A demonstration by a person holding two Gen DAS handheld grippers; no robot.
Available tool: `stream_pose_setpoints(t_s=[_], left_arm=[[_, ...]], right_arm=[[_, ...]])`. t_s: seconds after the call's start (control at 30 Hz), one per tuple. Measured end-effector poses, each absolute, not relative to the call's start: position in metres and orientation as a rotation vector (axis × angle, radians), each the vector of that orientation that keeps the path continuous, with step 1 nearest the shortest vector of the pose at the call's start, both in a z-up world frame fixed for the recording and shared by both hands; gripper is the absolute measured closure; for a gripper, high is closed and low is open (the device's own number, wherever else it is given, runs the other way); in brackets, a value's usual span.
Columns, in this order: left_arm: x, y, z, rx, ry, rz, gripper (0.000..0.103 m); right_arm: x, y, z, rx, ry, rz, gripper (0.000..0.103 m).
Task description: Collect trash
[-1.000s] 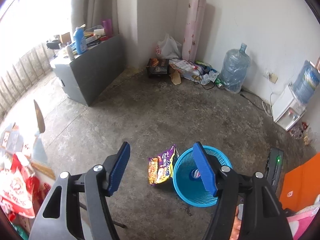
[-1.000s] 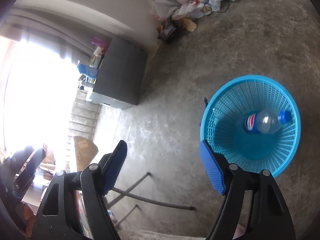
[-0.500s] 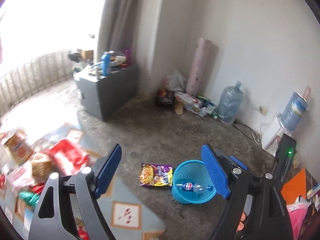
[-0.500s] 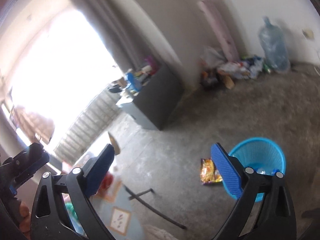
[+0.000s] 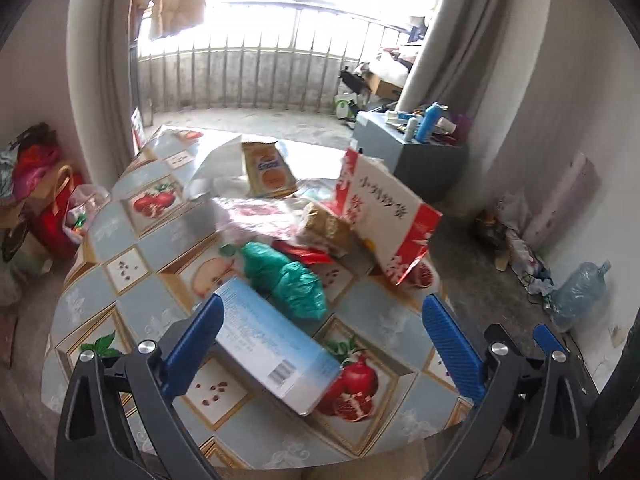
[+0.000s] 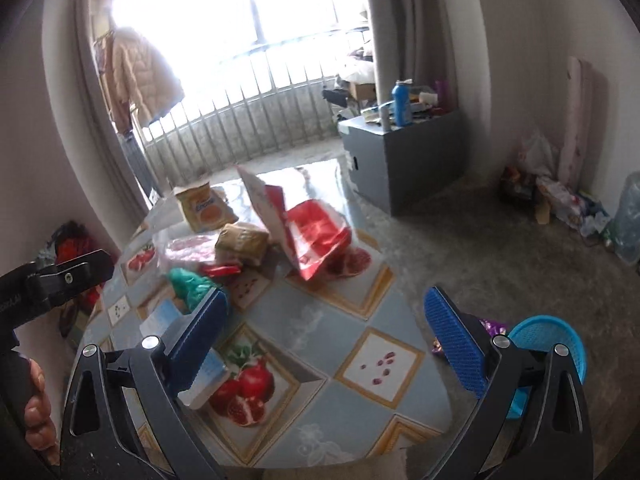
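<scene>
Pale-blue cardboard box point(image 5: 276, 350) lies flat on the near surface point(image 5: 384, 304), long axis running near-right to far-left, barcode end nearest. The left claw point(image 5: 322, 354), jaws just spread wide and empty, straddles it, likely lining up a grab. The right claw point(image 6: 326, 344) gapes empty.

A round table point(image 5: 132, 264) has a cloth with fruit pictures on it. Behind it, a grey cabinet point(image 5: 420, 160) stands by a long curtain point(image 5: 452, 52). A blue bottle point(image 5: 426, 120) stands on top of the cabinet. A big water jug point(image 5: 576, 292) sits on the floor by the wall. A coat point(image 5: 172, 0) hangs near the bright window. Red bags point(image 5: 48, 208) lie by the left wall.
</scene>
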State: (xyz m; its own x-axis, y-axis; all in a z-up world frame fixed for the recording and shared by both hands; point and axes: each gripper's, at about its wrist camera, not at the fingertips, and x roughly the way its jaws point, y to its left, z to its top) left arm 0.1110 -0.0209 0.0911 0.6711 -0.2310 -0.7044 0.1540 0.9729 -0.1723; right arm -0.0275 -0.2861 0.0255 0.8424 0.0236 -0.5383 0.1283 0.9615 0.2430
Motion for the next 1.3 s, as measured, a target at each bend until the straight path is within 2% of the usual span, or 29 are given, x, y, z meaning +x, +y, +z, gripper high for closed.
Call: stream_pose_setpoints(t_s=[0.23, 0.4, 0.7, 0.83, 0.93, 1.03, 1.3], left_arm=[[0.111, 0.006, 0.078, -0.103, 0.844, -0.244, 0.006], [0.114, 0.018, 0.076, -0.15, 0.829, -0.302, 0.006], [0.125, 0.032, 0.094, -0.177, 0.696, -0.361, 0.006], [0.133, 0.041, 0.103, -0.185, 0.662, -0.379, 0.006], [0.141, 0.048, 0.108, -0.176, 0.645, -0.367, 0.006], [0.152, 0.058, 0.11, -0.177, 0.642, -0.335, 0.006], [0.183, 0.088, 0.092, -0.21, 0.729, -0.156, 0.006]], right_arm=[[-0.018, -0.236, 0.025, 0.172, 0.579, -0.041, 0.008], [-0.018, -0.237, 0.027, 0.233, 0.56, -0.057, 0.008], [-0.053, -0.365, 0.022, 0.436, 0.406, -0.366, 0.008], [-0.032, -0.42, -0.006, 0.441, 0.473, -0.493, 0.008], [0.012, -0.444, -0.042, 0.379, 0.583, -0.517, 0.008], [0.067, -0.449, -0.102, 0.302, 0.752, -0.487, 0.008], [0.158, -0.409, -0.32, -0.219, 1.267, -0.456, 0.02]])
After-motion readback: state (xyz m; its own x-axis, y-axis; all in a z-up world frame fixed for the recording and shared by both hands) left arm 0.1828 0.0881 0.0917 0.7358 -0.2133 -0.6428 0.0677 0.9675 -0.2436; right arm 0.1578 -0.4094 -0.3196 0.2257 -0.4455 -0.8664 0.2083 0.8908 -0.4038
